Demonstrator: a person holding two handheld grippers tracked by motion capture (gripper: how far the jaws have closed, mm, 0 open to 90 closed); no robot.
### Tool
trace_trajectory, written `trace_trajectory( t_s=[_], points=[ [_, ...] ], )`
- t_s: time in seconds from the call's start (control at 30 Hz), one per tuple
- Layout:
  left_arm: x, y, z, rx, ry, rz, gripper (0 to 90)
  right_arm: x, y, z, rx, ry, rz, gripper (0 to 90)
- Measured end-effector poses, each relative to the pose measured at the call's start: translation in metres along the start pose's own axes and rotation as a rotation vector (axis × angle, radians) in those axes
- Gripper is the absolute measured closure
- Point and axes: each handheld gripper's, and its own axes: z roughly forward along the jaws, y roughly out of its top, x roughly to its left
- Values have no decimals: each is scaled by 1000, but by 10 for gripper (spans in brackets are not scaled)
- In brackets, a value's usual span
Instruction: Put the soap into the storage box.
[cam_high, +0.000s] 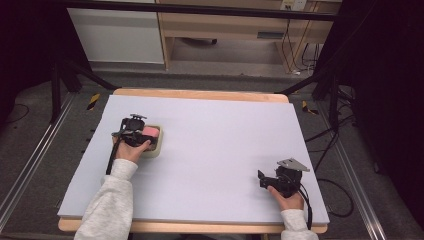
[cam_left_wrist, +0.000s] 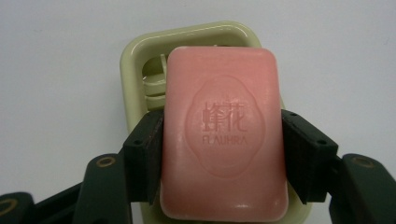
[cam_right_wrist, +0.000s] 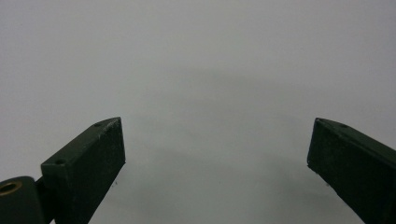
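A pink bar of soap (cam_left_wrist: 223, 135) with an embossed stamp sits between the two black jaws of my left gripper (cam_left_wrist: 222, 144), which is shut on its long sides. Beneath the soap lies a pale green soap dish (cam_left_wrist: 135, 60); whether the bar touches the dish I cannot tell. From above, the left gripper (cam_high: 142, 134) is over the dish (cam_high: 156, 149) at the table's left, the soap (cam_high: 151, 131) showing pink. My right gripper (cam_high: 261, 179) stands open near the front right of the table, and in its own view the jaws (cam_right_wrist: 217, 144) are wide apart over bare surface.
The pale lilac table cover (cam_high: 215, 135) spreads wide between the two hands. A wooden table edge (cam_high: 200, 94) runs along the back. Beyond it stand black stand legs, cables on the floor and a wooden cabinet (cam_high: 225, 25).
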Motion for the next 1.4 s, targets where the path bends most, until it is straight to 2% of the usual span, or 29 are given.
trace_trajectory(
  t_s=[0.5, 0.6, 0.67, 0.7, 1.0, 1.07, 1.1, 1.13, 1.17, 1.23, 1.27, 1.4],
  points=[
    [-1, -2, 4, 0, 20, 11, 371, 0, 0, 0, 0, 1, 1, 45],
    [-1, -2, 4, -6, 15, 12, 336, 0, 0, 0, 0, 3, 3, 45],
    [-1, -2, 1, -19, 6, 19, 318, 0, 0, 0, -1, 4, 2, 45],
    [-2, -1, -1, -27, -3, 24, 280, 0, 0, 0, -1, 3, 2, 45],
    [-2, -5, -18, -76, -19, 46, 239, 1, 0, -1, -3, 2, 5, 45],
    [-1, -8, -23, -90, -26, 51, 236, 0, 0, -1, -3, 2, 3, 45],
    [-1, -11, -28, -111, -49, 54, 235, 0, 0, -1, -5, 2, 2, 45],
    [-1, -11, -28, -111, -49, 54, 233, 0, 0, -1, -5, 1, 3, 45],
    [-2, -15, -33, -136, -61, 63, 233, 0, 0, -1, -5, -1, 1, 45],
    [-3, -19, -38, -154, -76, 73, 231, 0, 0, -1, -7, -1, 1, 45],
    [-3, -19, -38, -154, -76, 73, 231, 0, 0, -1, -7, -1, 1, 45],
    [-6, -31, -44, -205, -106, 80, 230, 0, 0, -2, -5, -1, 6, 45]
  ],
)
